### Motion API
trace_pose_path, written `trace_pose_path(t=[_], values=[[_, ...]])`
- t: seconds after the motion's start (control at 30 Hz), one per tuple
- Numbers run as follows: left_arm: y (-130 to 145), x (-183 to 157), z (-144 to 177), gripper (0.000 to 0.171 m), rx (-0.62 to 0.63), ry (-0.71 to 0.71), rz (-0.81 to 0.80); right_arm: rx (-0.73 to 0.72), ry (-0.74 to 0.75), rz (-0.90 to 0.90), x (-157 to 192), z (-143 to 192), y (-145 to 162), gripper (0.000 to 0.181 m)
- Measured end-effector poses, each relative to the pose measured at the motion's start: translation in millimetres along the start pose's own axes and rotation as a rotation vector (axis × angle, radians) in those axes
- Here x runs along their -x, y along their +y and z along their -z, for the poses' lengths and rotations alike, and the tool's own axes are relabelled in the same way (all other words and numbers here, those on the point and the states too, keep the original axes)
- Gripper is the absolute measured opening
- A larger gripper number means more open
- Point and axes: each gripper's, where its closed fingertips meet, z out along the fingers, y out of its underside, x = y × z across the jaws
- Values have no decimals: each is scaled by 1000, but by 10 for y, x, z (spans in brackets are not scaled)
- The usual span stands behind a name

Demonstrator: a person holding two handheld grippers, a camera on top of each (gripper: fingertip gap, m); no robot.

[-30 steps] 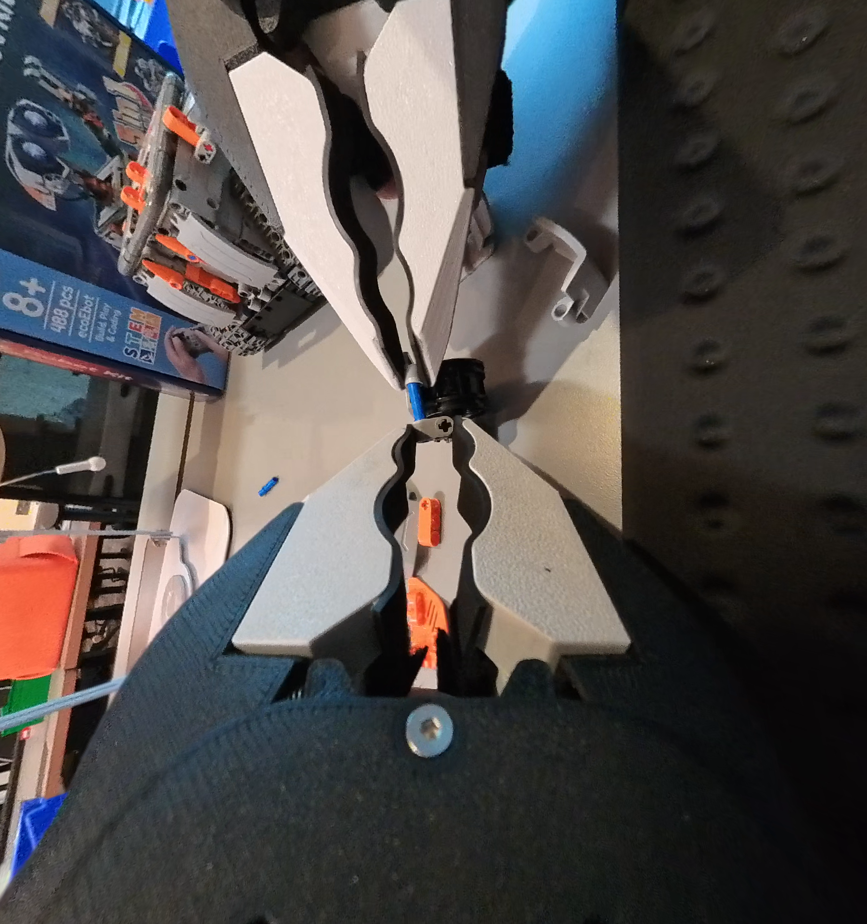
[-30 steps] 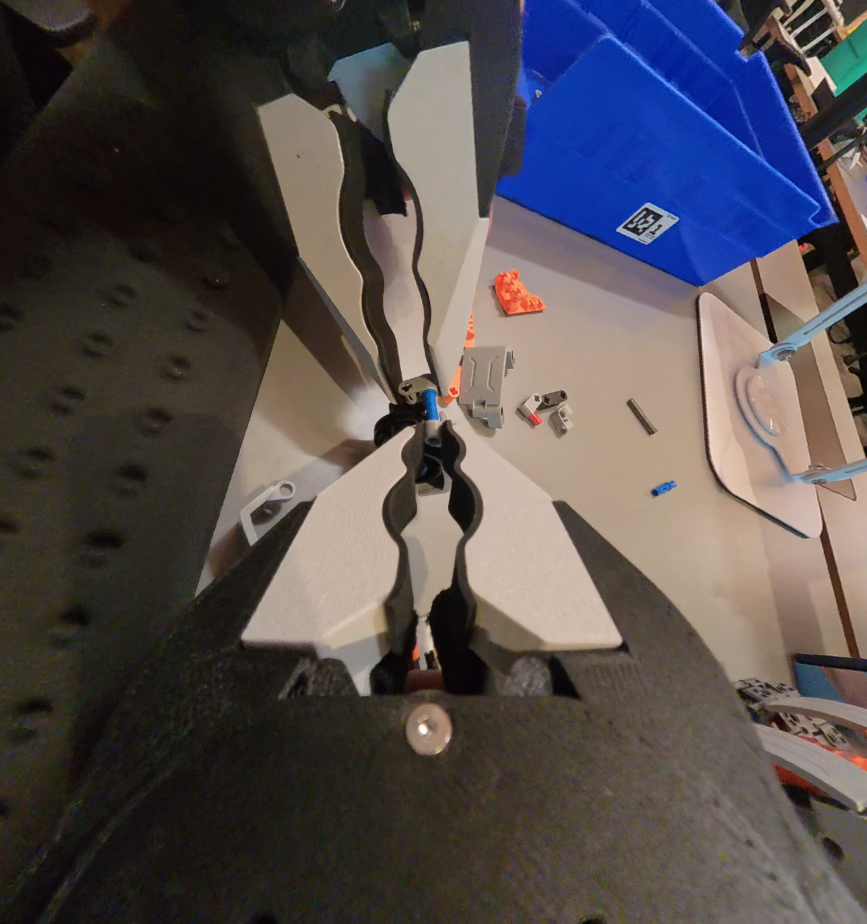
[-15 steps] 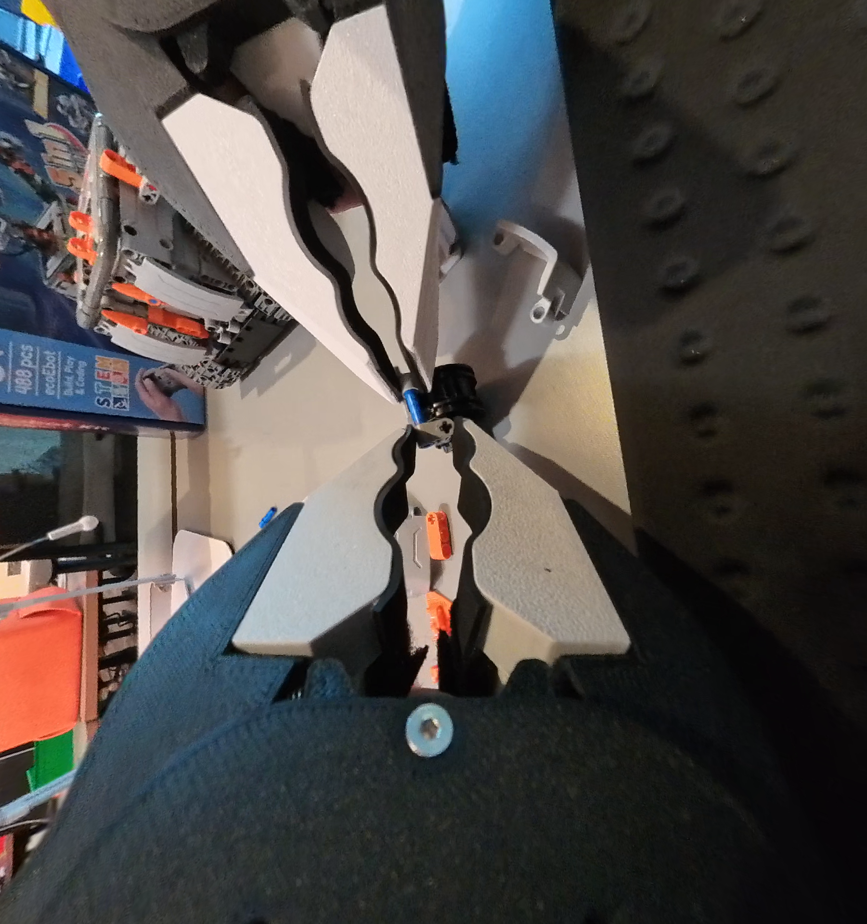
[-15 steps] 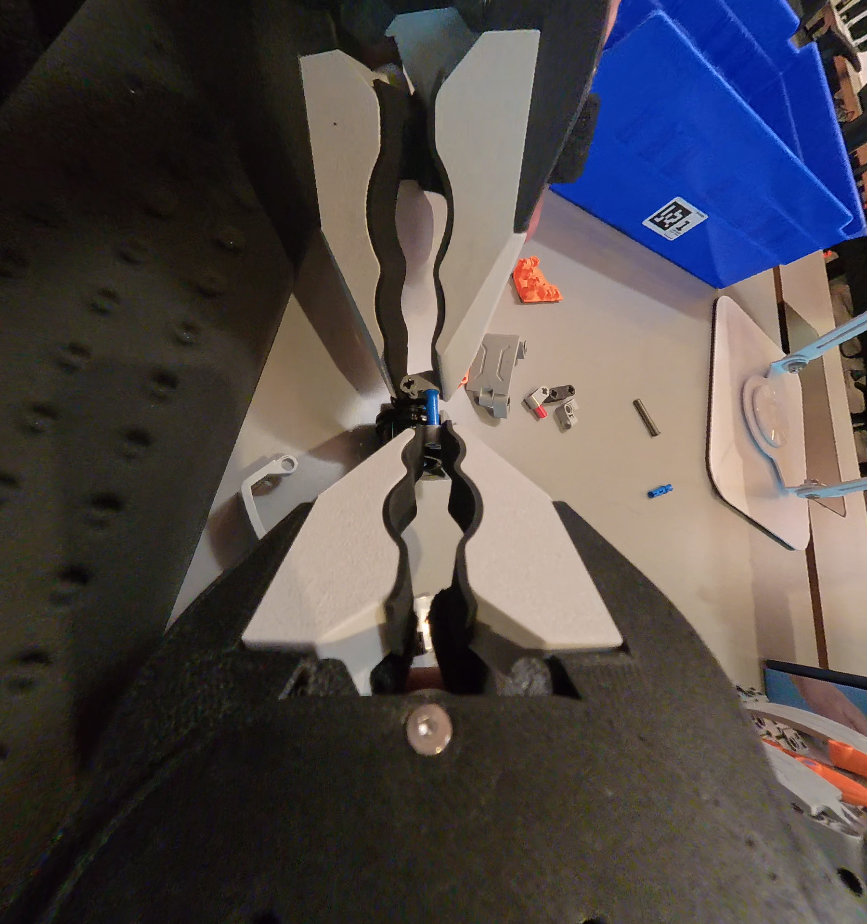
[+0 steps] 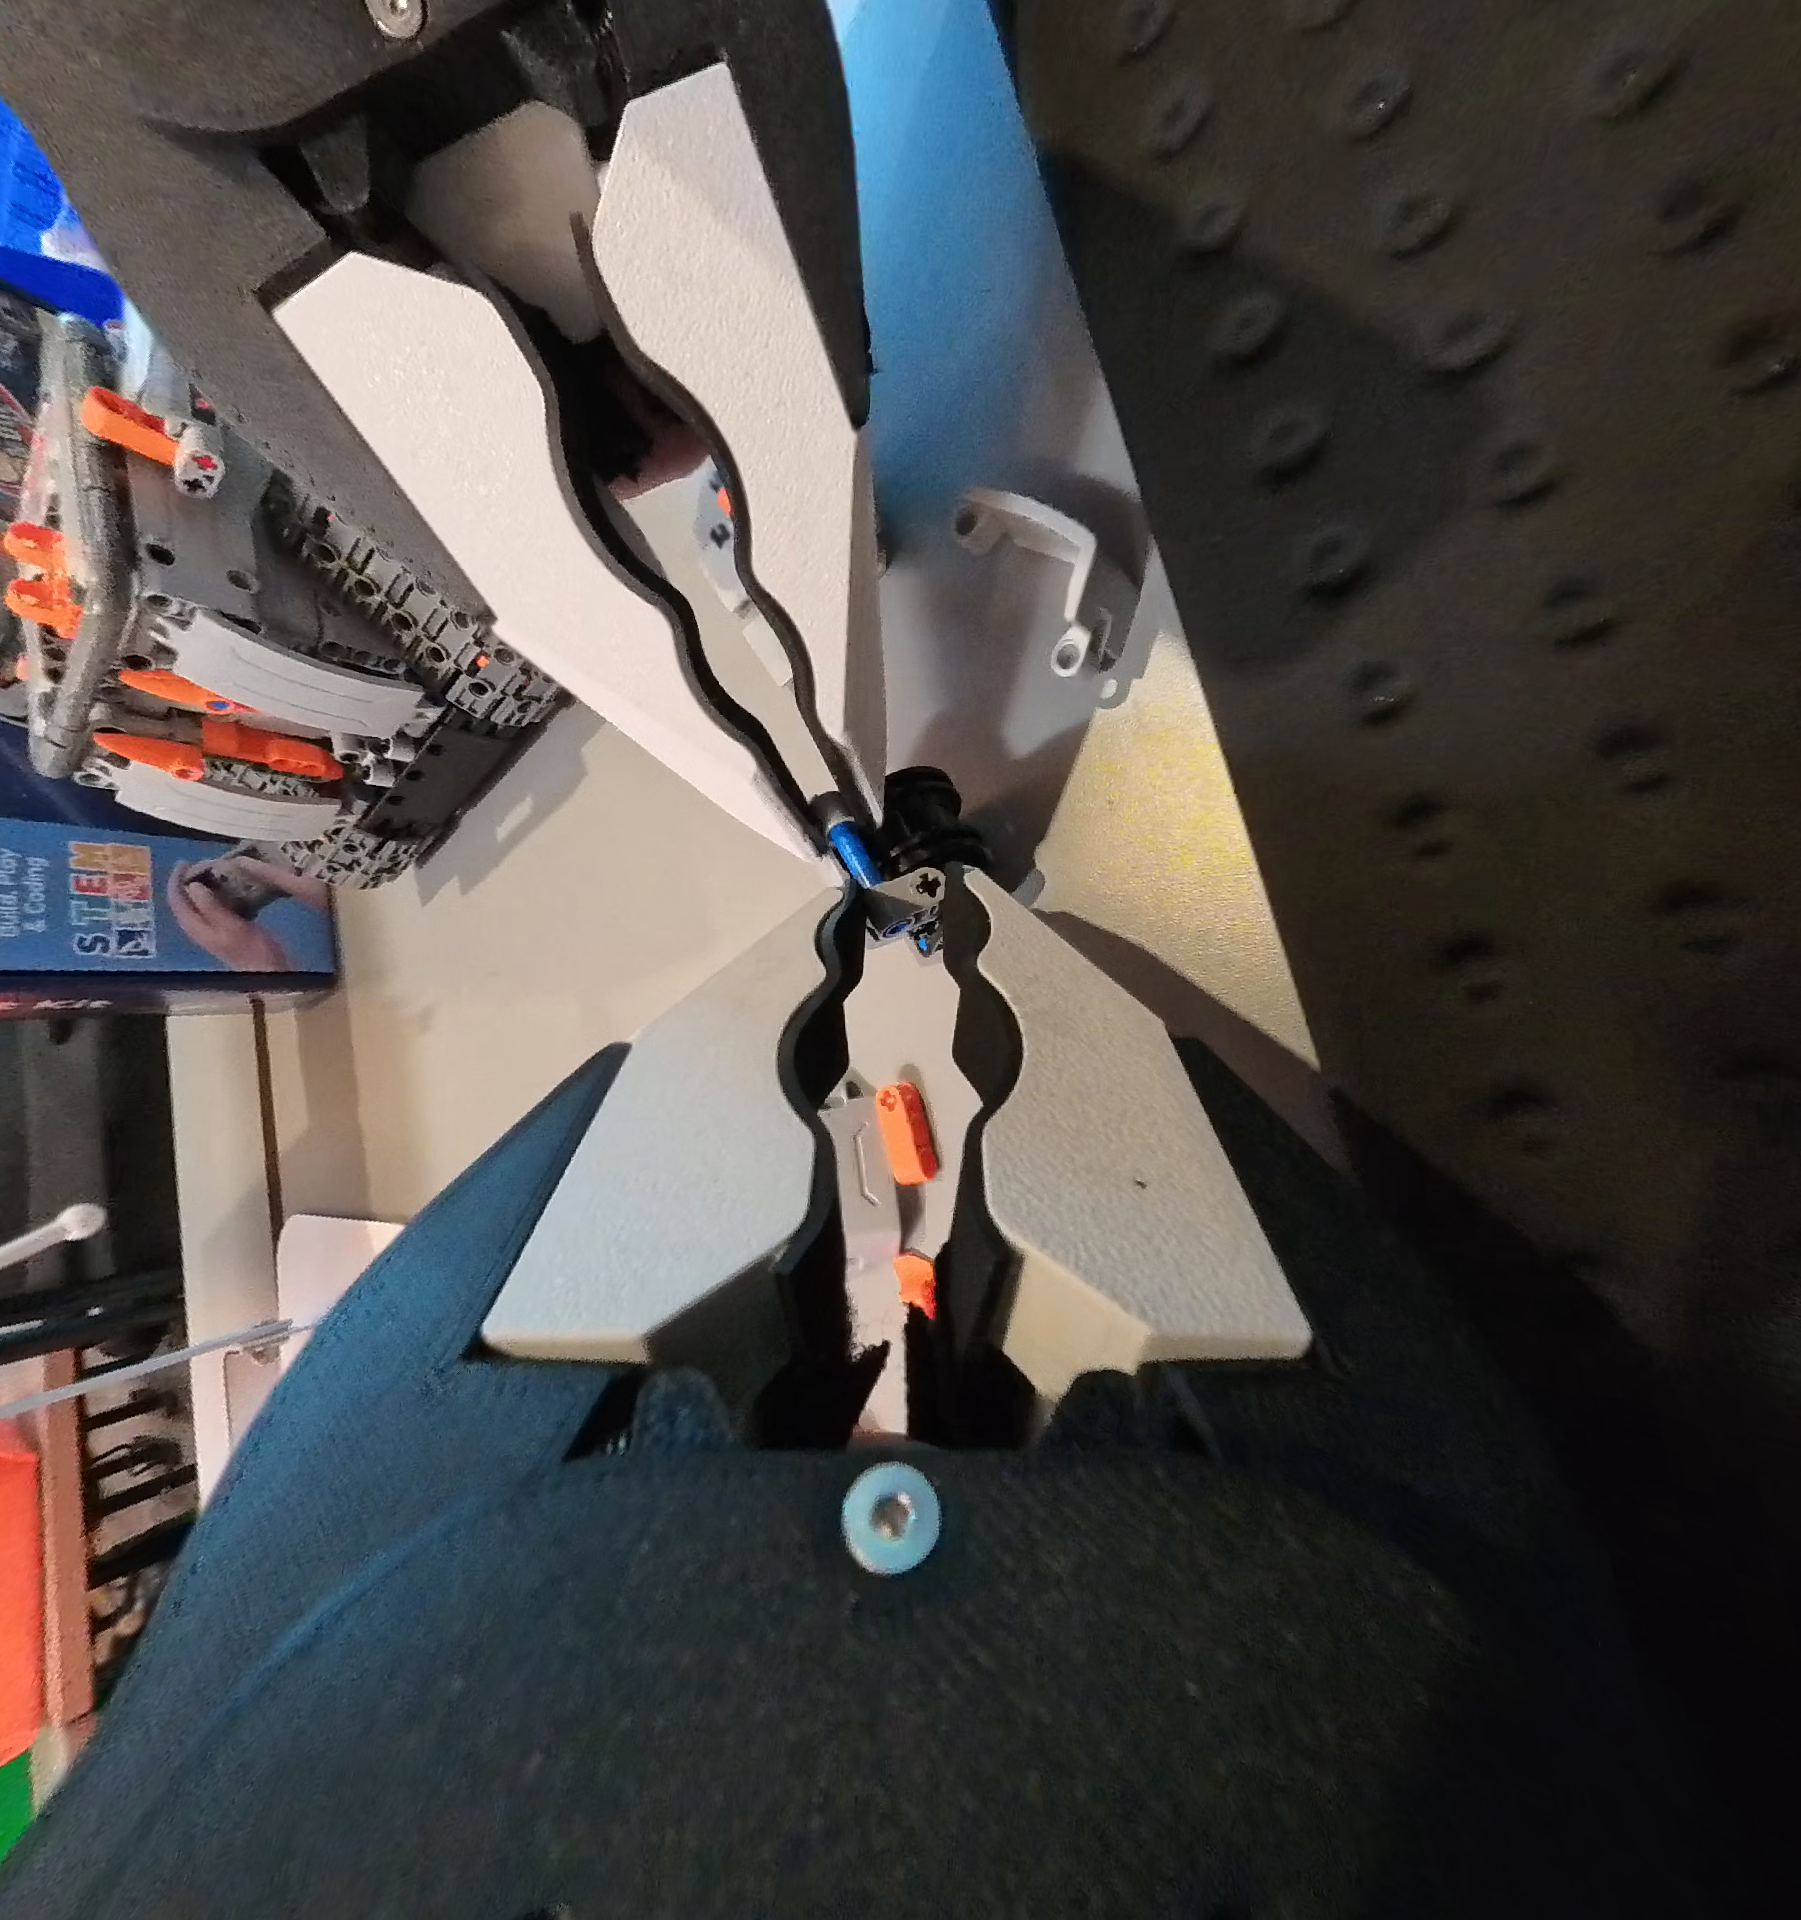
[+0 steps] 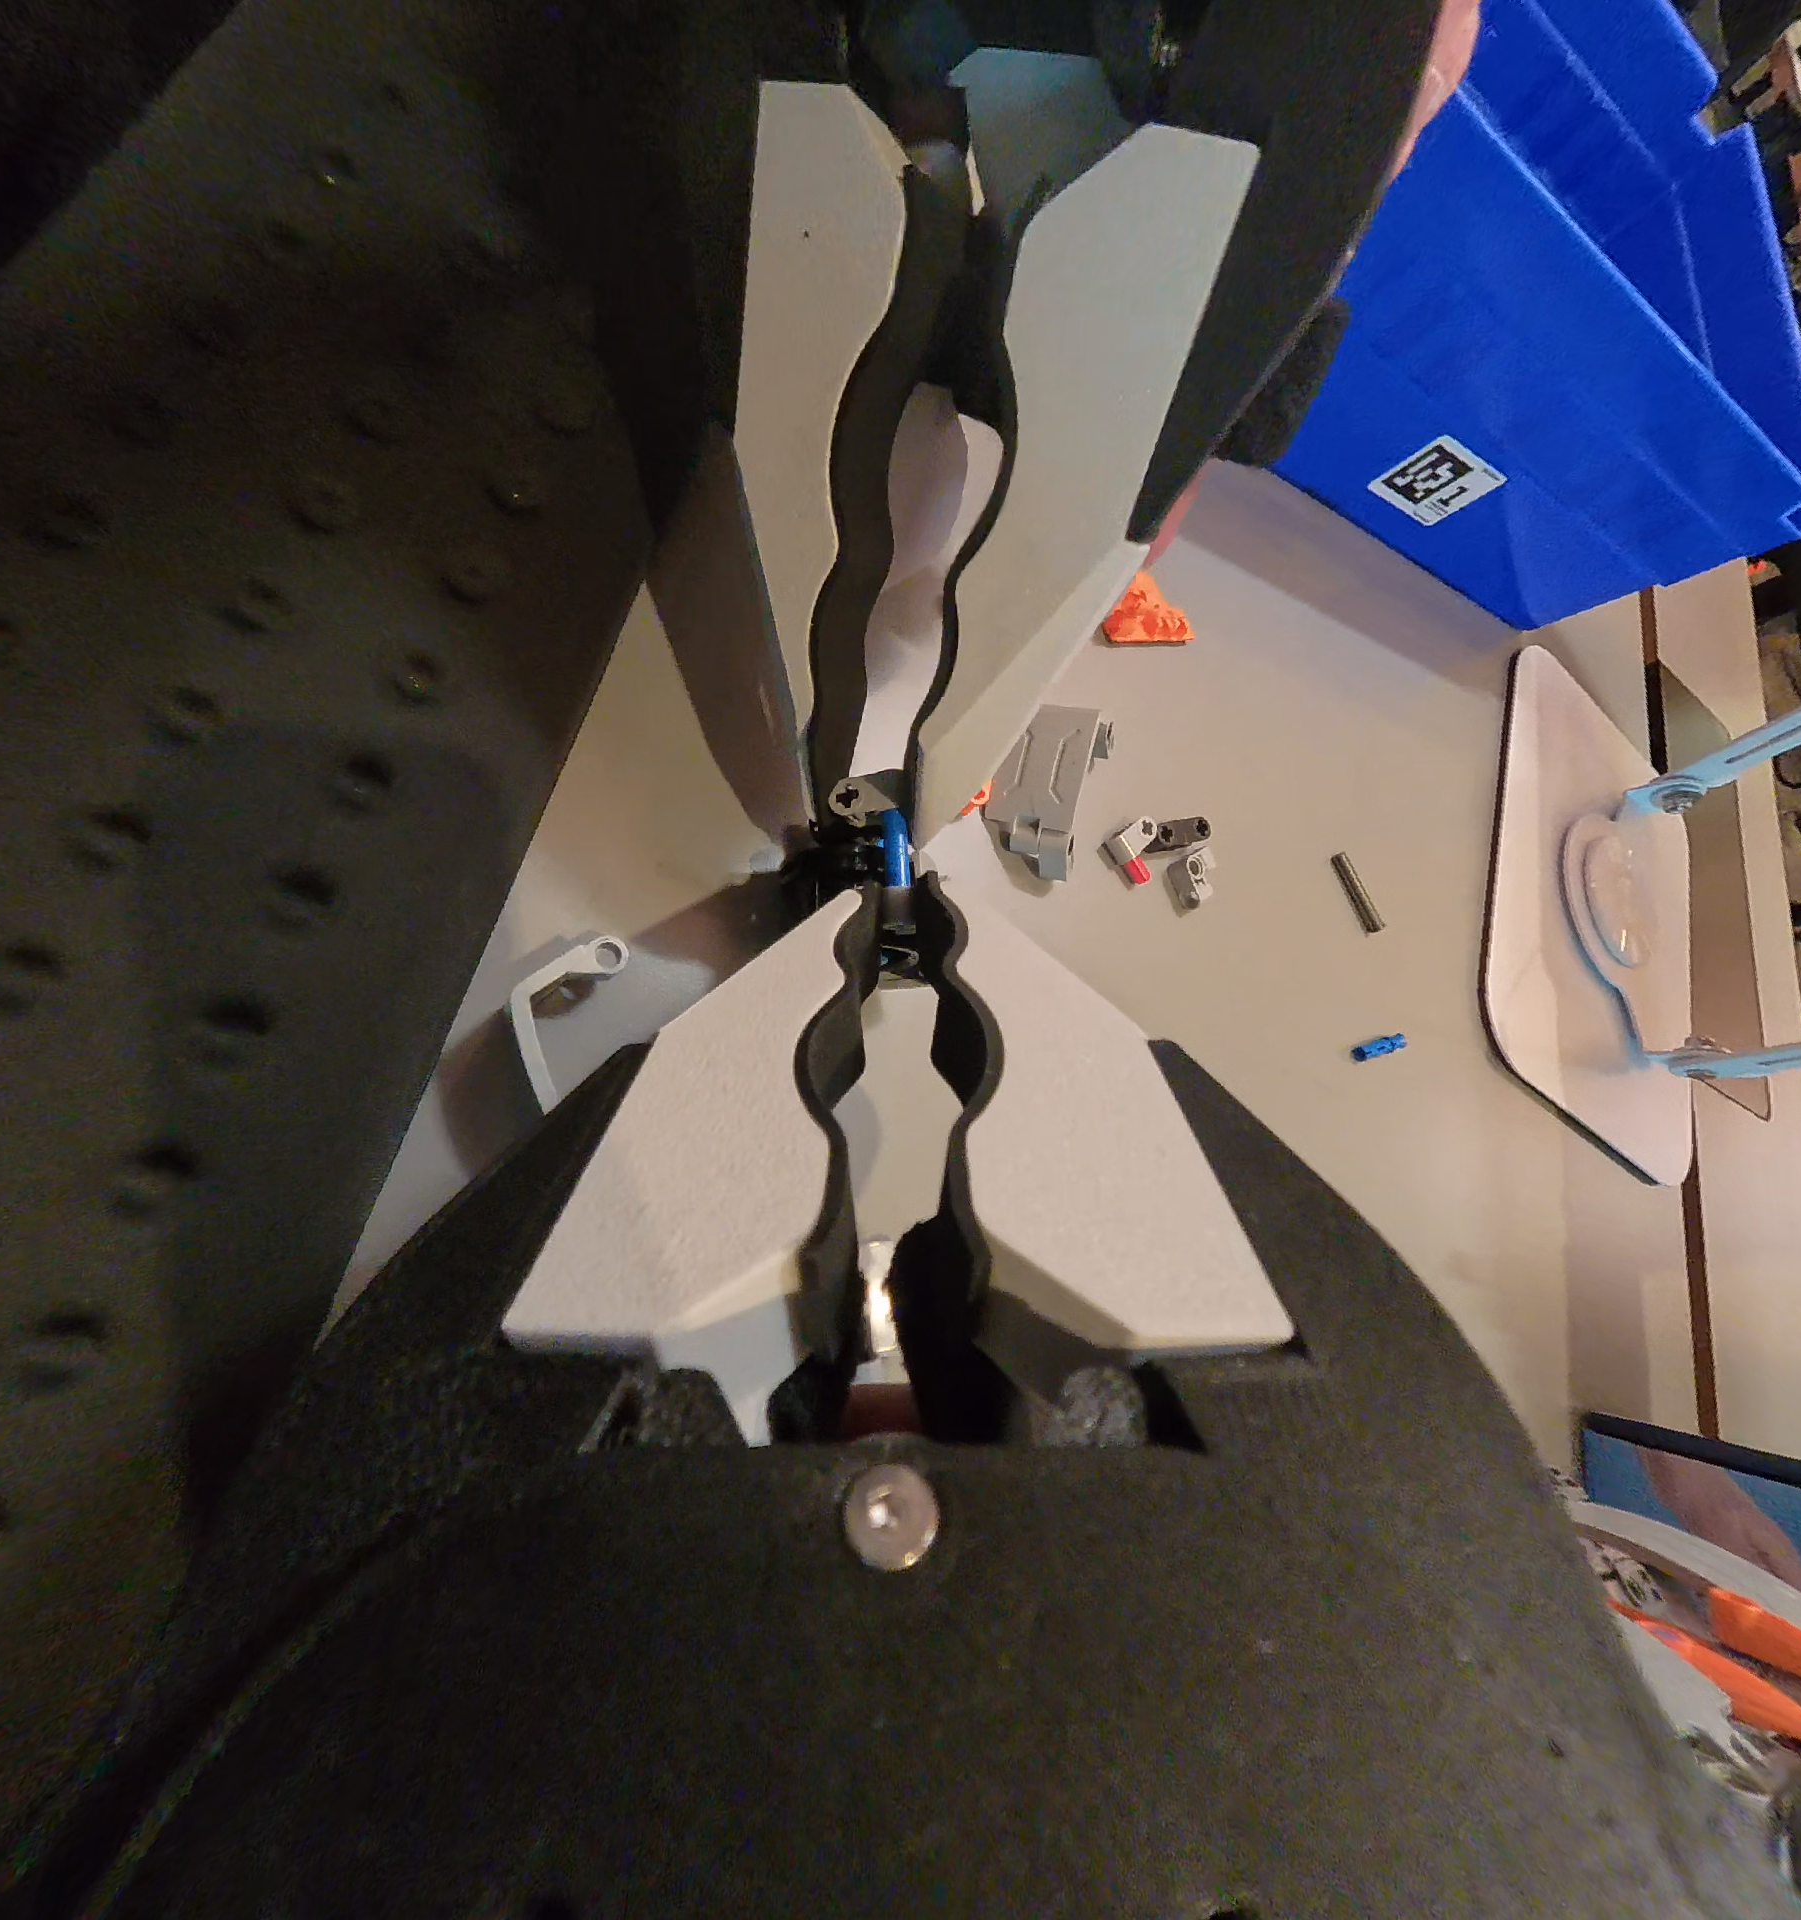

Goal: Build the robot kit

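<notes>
In the left wrist view, the left gripper [image 5: 901,920] reaches up from the bottom edge, its jaws drawn narrow and pinching a small grey connector [image 5: 911,902] with a cross-shaped hole. A blue pin [image 5: 854,847] meets that connector from the upper left. Its far end sits between the tips of the right gripper [image 5: 831,819], which comes down from the top and is also nearly closed. A black ribbed part [image 5: 927,805] sits just right of the blue pin; whether it is joined to the connector cannot be told. A curved grey beam [image 5: 1041,551] lies above and right of the pin, and a grey and orange built model [image 5: 252,665] stands well to its left. An orange brick [image 5: 906,1132] shows below it, between the left fingers. In the right wrist view the layout is mirrored. The right gripper [image 6: 901,920] comes from below, clamped narrow on the pin's near end, where a dark sleeve shows. The left gripper [image 6: 865,795] comes from above and holds the connector against the pin's far end. To the right of the pin, on the pale tabletop [image 6: 1291,727], lie a grey panel [image 6: 1052,779], small grey joints [image 6: 1166,847], a dark axle [image 6: 1358,894] and a loose blue peg [image 6: 1379,1047]. A blue bin [image 6: 1550,364] stands up and to the right of them.
</notes>
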Motion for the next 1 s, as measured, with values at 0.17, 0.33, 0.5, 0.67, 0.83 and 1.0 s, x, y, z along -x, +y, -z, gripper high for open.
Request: trace_pose_path(t=[0.17,0.33,0.5,0.67,0.83,1.0], values=[[2,16,-7,12,8,7,21,16,24,-13,-30,-11,6,3],[32,48,-6,13,32,-97,64,11,67,-40,-80,1,12,4],[52,79,-33,14,72,-230,122,-32,74,-195,-164,171,36,20],[83,61,-16,14,76,-309,69,-2,48,-240,-91,98,83,20],[104,0,-23,14,65,-297,-56,-26,-10,-214,23,65,58,1],[237,78,19,14,84,-324,-88,-43,-8,-208,17,57,20,0]])
